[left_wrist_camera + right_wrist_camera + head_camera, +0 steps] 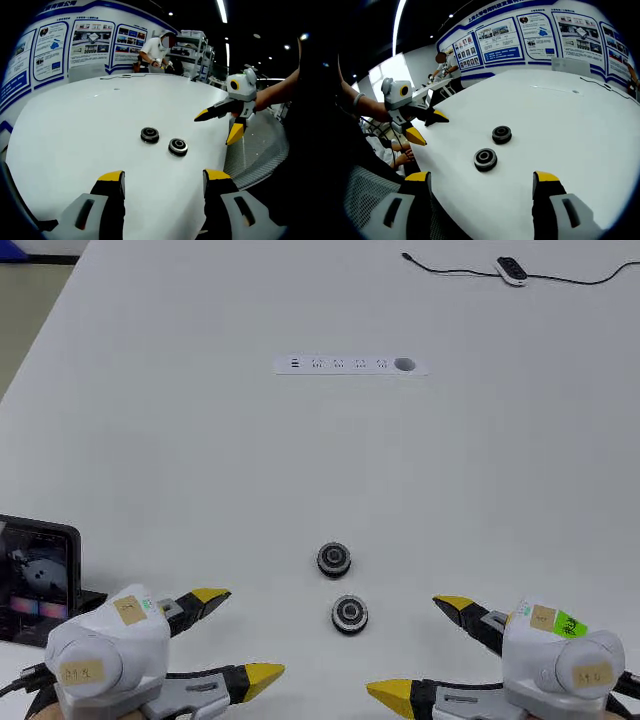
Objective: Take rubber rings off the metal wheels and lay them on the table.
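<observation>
Both wheels lie flat on the table [200, 440] in the lower centre of the head view, the far wheel [334, 559] just above the near wheel [349, 614], close together but not touching. Each shows a dark outer band around a bright hub, which I judge to be the rings still fitted; the step in hand is therefore the first removal, not yet begun. The left gripper [236, 635] sits at the lower left with its jaws wide apart and nothing between them. The right gripper [418, 648] at the lower right is likewise spread and empty. Both point inward at the wheels and are clear of them. Recommendation: take the near wheel first, since it is closer to both tools. One gripper should close across that wheel's body to hold it, as it looks light enough to skid on the smooth top. The other should approach low, nip only the band's edge, and roll it off over the rim instead of pulling straight. Risk: the far wheel lies close by and could be knocked during the approach. Whether the band sits in a groove is too small to tell, so expect some resistance. Lay the freed ring on bare table well apart from the wheels.
</observation>
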Demonstrator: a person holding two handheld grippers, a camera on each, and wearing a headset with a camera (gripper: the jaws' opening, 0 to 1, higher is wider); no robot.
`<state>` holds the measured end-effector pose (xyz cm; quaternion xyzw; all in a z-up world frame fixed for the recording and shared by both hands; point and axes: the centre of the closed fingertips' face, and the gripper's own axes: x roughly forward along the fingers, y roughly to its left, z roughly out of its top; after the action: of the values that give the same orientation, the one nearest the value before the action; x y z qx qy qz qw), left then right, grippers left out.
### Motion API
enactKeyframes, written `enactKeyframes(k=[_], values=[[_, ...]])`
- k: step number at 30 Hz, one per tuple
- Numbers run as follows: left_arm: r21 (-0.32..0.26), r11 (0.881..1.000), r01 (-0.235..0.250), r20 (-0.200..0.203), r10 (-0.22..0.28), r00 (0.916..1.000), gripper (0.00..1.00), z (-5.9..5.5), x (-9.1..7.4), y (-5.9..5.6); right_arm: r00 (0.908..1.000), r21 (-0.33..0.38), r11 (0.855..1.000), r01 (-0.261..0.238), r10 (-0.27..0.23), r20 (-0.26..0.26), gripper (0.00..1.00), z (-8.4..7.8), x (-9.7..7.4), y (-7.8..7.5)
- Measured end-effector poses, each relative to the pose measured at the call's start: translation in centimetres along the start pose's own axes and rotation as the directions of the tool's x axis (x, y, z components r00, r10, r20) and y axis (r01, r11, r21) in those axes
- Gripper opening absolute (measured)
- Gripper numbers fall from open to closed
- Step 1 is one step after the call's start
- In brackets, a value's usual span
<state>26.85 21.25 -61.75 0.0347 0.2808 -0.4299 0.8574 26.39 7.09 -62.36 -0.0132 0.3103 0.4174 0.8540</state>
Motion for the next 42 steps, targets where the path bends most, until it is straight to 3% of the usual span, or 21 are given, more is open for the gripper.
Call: enactKeyframes(k=[12, 30, 35, 42], values=[[0.027, 0.999, 0.048, -0.030, -0.047, 0.9984, 0.54, 0.2, 1.0, -0.5, 0.9999, 0.069, 0.998, -0.014, 0.013, 0.010, 0.77, 0.2, 0.6, 0.2], [0.062, 0.993, 0.103, -0.082, -0.098, 0.9918, 0.48, 0.8, 3.2, -1.1, 0.9993, 0.155, 0.987, -0.032, 0.029, 0.023, 0.71, 0.1, 1.8, 0.3], [0.072, 0.990, 0.118, -0.089, -0.112, 0.9897, 0.44, 1.1, 3.8, -1.4, 0.9994, 0.189, 0.982, -0.031, 0.028, 0.019, 0.68, 0.0, 2.0, 0.3], [0.095, 0.985, 0.141, -0.102, -0.131, 0.9860, 0.38, 1.4, 4.5, -1.8, 0.9992, 0.285, 0.958, -0.024, 0.014, 0.037, 0.63, 0.2, 2.2, -0.3]])
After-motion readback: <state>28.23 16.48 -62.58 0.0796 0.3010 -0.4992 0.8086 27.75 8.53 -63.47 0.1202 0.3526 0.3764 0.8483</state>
